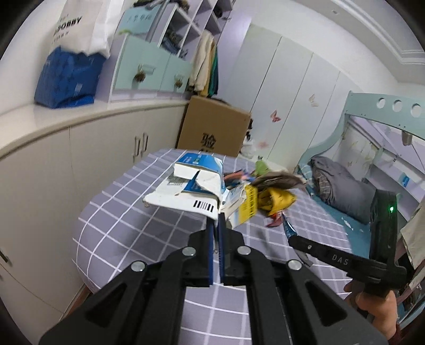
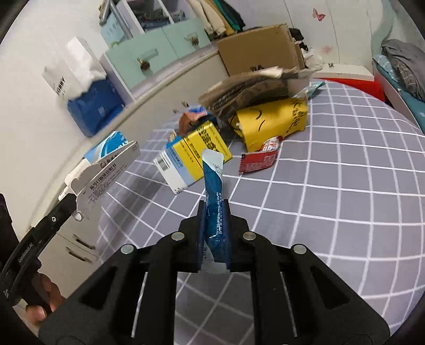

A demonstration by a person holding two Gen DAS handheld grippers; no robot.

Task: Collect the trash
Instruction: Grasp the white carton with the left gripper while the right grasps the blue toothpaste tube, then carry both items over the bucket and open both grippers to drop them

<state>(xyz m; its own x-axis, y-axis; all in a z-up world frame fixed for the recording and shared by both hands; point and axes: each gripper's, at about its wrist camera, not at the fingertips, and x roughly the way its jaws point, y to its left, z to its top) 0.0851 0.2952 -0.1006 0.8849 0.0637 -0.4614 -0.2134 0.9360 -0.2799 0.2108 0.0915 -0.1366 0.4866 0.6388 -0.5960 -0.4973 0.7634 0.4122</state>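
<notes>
- My left gripper (image 1: 218, 220) has its jaws pinched tight on the torn white-and-blue carton (image 1: 196, 185); the carton's lower edge sits between the fingertips and the rest fans out above and to the left, held up over the grid-patterned bedspread (image 1: 127, 212).
- A black barcode shows on the carton's flap just beside the jaws; from the right wrist camera the same carton (image 2: 106, 169) carries rows of Chinese print that I cannot read.
- My right gripper (image 2: 213, 212) holds its jaws narrow on a blue sachet (image 2: 212, 183) — the sachet stands upright between the fingers, its white torn top poking out above them and its tail hanging behind the pads.
- Small white lettering runs down the sachet; I make out "Co., Ltd" and little else.
- The remaining trash lies in a heap on the bedspread toward its far edge: a yellow-and-blue box (image 2: 191, 159) with a barcode on one end, a yellow bag (image 2: 271, 124) with black characters, a red wrapper (image 2: 257, 162) touching the bag's lower edge, and a crumpled newspaper (image 2: 252, 90) lying on top.
- The left gripper's body reads "GenRobot.AI" in the right view; the right gripper's body reads "DAS" in the left view.
- A cardboard box (image 1: 212, 127) stands beyond the far edge of the bedspread, a black character printed on its side.
- On the counter (image 1: 39, 119) a white bag (image 1: 79, 24) reads "DOBBY" — the first letters are cut off.
</notes>
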